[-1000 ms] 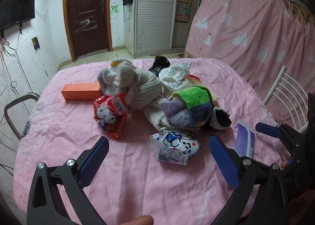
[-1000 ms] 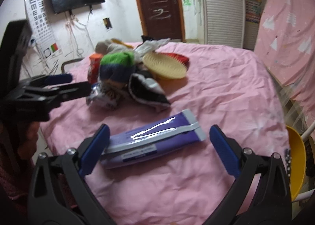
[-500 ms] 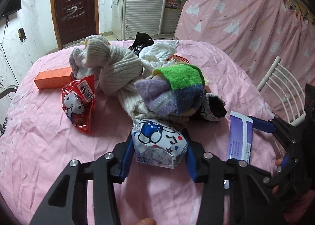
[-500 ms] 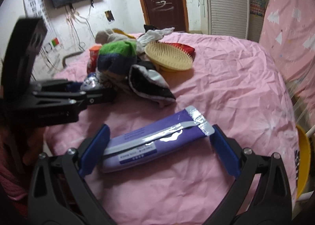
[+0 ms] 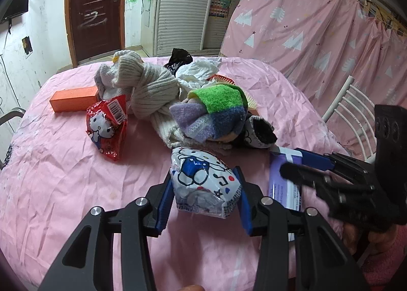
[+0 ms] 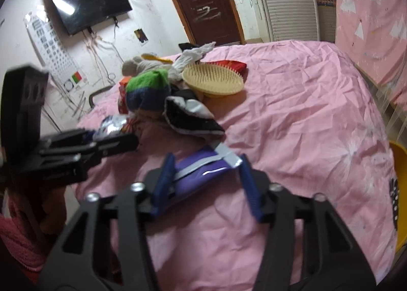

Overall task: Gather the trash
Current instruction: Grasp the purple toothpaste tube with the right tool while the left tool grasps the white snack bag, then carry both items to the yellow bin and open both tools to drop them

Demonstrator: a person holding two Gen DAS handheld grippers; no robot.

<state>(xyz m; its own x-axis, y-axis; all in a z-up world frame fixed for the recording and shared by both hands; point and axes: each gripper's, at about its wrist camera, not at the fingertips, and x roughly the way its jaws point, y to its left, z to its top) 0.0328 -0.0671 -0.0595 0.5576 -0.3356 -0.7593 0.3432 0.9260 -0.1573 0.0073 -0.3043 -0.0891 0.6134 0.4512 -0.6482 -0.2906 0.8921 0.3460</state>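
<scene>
The left gripper (image 5: 204,198) clamps the white cartoon snack packet (image 5: 203,186); the right gripper (image 6: 207,184) grips the purple tube (image 6: 201,174) (near table (image 6: 292,118) edge).

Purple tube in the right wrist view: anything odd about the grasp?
Yes. The purple tube sits skewed between the right gripper fingers, clamped near its crimped end, its long body trailing off to one side. It may swing when lifted. The left gripper holds the white snack pack squarely.

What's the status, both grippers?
Left gripper shut on white snack bag. Right gripper shut on purple wrapper. Clothes pile just beyond.
</scene>
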